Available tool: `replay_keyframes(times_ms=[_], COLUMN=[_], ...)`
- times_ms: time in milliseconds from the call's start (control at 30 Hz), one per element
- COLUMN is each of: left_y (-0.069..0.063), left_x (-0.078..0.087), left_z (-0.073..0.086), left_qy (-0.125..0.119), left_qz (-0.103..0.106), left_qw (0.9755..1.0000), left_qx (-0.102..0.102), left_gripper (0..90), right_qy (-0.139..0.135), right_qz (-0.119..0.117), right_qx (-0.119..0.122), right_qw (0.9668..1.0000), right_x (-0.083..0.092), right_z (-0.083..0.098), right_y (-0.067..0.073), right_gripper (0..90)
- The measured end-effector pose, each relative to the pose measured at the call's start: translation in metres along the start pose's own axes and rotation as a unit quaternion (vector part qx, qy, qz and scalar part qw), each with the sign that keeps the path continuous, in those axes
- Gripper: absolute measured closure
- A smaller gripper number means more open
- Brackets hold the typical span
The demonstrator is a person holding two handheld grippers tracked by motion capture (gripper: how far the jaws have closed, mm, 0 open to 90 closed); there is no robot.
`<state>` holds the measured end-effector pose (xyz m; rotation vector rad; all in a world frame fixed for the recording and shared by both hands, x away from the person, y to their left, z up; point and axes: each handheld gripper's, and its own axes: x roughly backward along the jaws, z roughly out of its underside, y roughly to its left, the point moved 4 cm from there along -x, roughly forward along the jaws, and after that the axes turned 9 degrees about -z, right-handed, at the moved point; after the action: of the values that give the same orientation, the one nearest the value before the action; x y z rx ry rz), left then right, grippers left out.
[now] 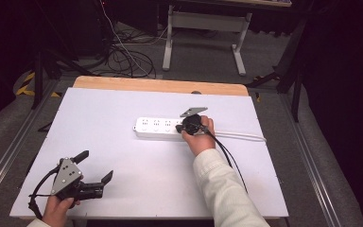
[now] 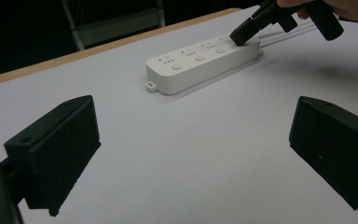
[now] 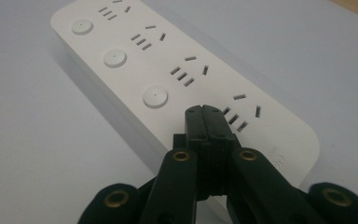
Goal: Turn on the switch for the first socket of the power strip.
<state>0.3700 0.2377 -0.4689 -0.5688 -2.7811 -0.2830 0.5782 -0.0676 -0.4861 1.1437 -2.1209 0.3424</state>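
White laminate covers the table [image 1: 123,189], and one left gripper [image 1: 97,170] rests at its near left corner in the person's left hand [image 1: 56,208], its two black jaws spread wide apart with nothing between them. Ahead of that claw and off to its right, well apart from it, lies the single white power strip [image 1: 158,127], flat on the table with its long side running left to right. In the left gripper view the strip [image 2: 200,63] sits beyond the gap between the open jaws, toward the upper middle, with bare table between. The right gripper view shows four socket groups on the strip [image 3: 135,60] and three round buttons [image 3: 155,97] in a row along one edge; the end under the claw is hidden by the jaws, so a fourth button cannot be told. One right gripper [image 3: 203,112], held in the person's right hand [image 1: 199,139], has its jaws pressed together with nothing clamped, and their joined tip comes down on the top face of the strip at its right end, just beside the last socket group. One white cable [image 1: 241,136] leaves the strip to the right of this claw. A wooden edge [image 1: 160,85] borders the table's far side.
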Motion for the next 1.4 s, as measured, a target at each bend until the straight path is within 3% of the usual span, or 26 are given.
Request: replay_keyframes(times_ms=[600, 733, 967, 1167, 1400], left_y=[0.001, 0.001, 0.0, 0.0, 0.001], left_x=[0.0, -0.001, -0.001, -0.002, -0.002], left_z=[0.0, 0.0, 0.0, 0.0, 0.0], left_qy=[0.001, 0.001, 0.001, 0.002, 0.001], left_qz=[0.0, 0.0, 0.0, -0.001, -0.002], left_qw=[1.0, 1.0, 1.0, 1.0, 1.0], left_qx=[0.003, 0.005, 0.004, 0.004, 0.003], left_gripper=[2.3, 2.3, 2.3, 2.3, 2.3], right_qy=[-0.004, -0.019, -0.047, -0.068, -0.075], right_qz=[0.003, 0.002, -0.002, -0.003, -0.005], right_qx=[0.008, 0.008, 0.035, 0.038, 0.043], right_qw=[1.0, 0.9998, 0.9983, 0.9969, 0.9963], right_x=[0.001, 0.008, 0.036, 0.054, 0.062], right_z=[-0.003, -0.006, -0.02, -0.028, -0.028], right_y=[0.001, 0.001, 0.015, 0.021, 0.023], right_gripper=[90.0, 90.0, 90.0, 90.0, 90.0])
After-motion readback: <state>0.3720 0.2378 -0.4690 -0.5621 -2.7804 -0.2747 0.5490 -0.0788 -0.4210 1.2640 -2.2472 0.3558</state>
